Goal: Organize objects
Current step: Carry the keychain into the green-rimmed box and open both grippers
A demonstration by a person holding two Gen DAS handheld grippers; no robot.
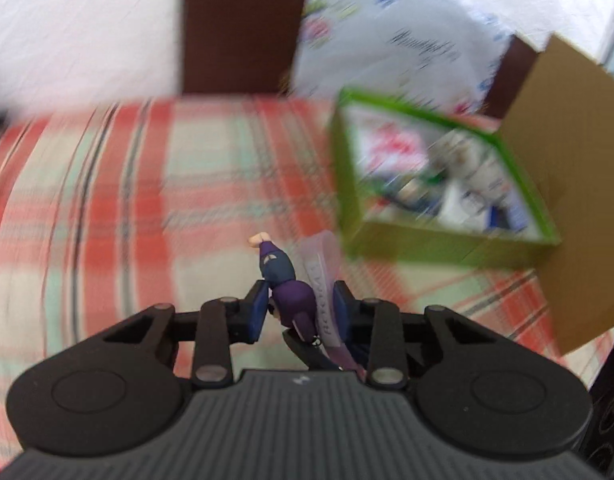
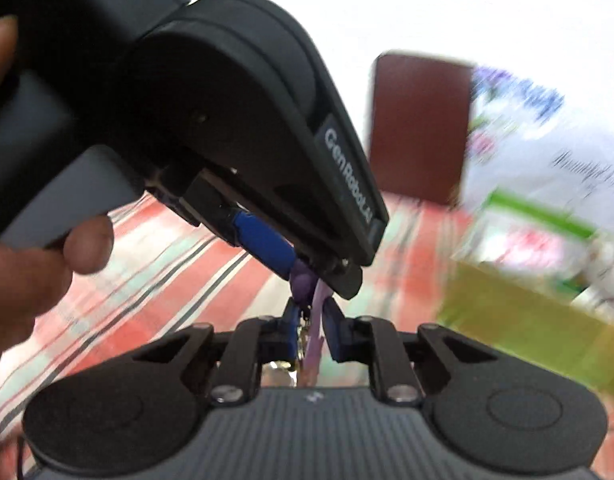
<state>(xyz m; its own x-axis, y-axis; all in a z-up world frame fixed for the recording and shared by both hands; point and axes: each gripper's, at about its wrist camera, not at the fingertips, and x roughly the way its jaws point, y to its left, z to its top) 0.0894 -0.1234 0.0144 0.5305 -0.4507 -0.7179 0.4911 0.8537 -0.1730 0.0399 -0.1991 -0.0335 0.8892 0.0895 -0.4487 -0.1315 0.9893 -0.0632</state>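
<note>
The left claw (image 1: 299, 308) was clamped on a small purple figurine (image 1: 285, 280) with a pale strap (image 2: 317, 336) — light, stiff, easily snapped. The right claw (image 2: 310, 330) pinched that strap above the plaid counter (image 1: 127, 200) — near the green-rimmed box (image 1: 349, 184).

The left gripper (image 1: 301, 308), tilted downward, has its blue pads clamped on a small purple figure (image 1: 285, 280). The right gripper (image 2: 310, 330), just beneath the left gripper's tip, is pinched shut on the figure's pale strap (image 2: 317, 336). A hand (image 2: 31, 264) grasps the left gripper's handle.
</note>
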